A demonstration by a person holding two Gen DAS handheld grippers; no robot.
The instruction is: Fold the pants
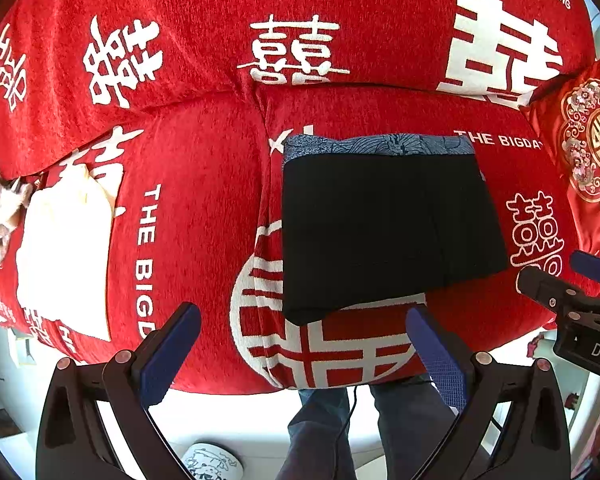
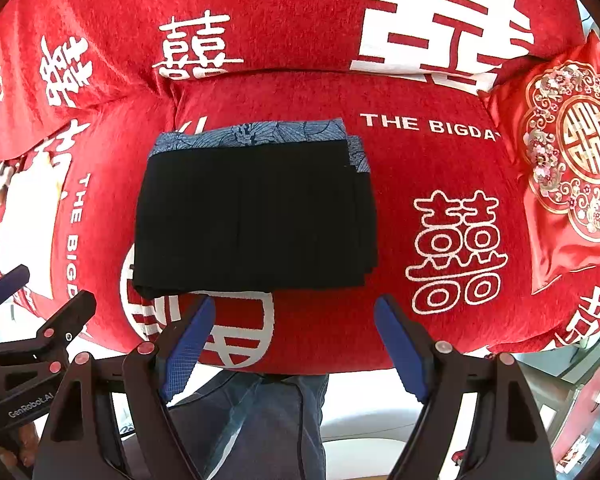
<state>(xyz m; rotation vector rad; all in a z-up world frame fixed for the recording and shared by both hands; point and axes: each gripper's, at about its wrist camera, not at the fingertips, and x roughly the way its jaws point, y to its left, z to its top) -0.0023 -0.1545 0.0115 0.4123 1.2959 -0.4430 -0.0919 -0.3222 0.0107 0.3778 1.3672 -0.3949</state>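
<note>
Across the whole far scene, a red sofa (image 1: 204, 208) printed with white characters. On its right seat cushion, black pants (image 1: 384, 232) folded into a flat rectangle, blue patterned waistband (image 1: 380, 145) along the far edge. At far right, a red embroidered cushion (image 2: 568, 152). On the left seat, a white cloth (image 1: 64, 256). Near the sofa's front edge, left tool (image 1: 304, 352) spread apart, holding nothing; right tool (image 2: 296, 340) likewise spread, just short of the pants' near edge.
</note>
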